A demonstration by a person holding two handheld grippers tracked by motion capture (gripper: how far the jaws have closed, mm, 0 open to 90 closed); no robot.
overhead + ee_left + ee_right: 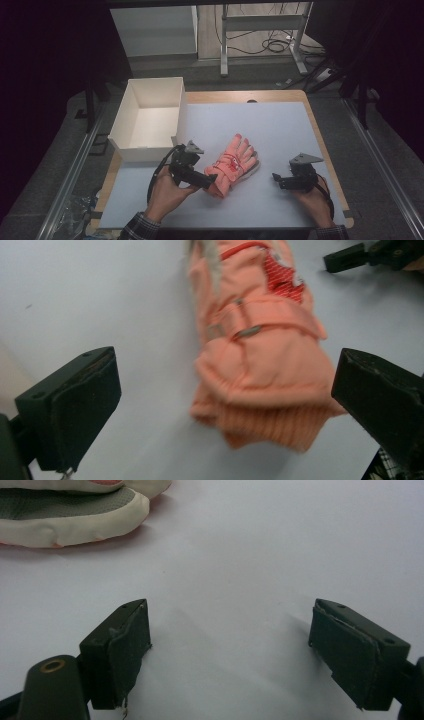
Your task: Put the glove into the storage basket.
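An orange-pink glove (236,161) lies flat on the white mat (280,125), fingers pointing away and to the right, ribbed cuff nearest me. My left gripper (212,181) sits at the cuff end. In the left gripper view the cuff (265,405) lies between the wide-apart jaws of the left gripper (222,365), and neither pad touches it. My right gripper (278,181) rests low over the mat to the right of the glove. In its own view the right gripper (230,615) stands open over bare mat, with the glove's cream fingertips (75,515) at the upper left.
An open white box (150,117) stands at the mat's far left corner, just beyond my left hand. The wooden table edge (320,140) runs along the right. Metal frame legs (224,45) and cables lie on the floor beyond the table.
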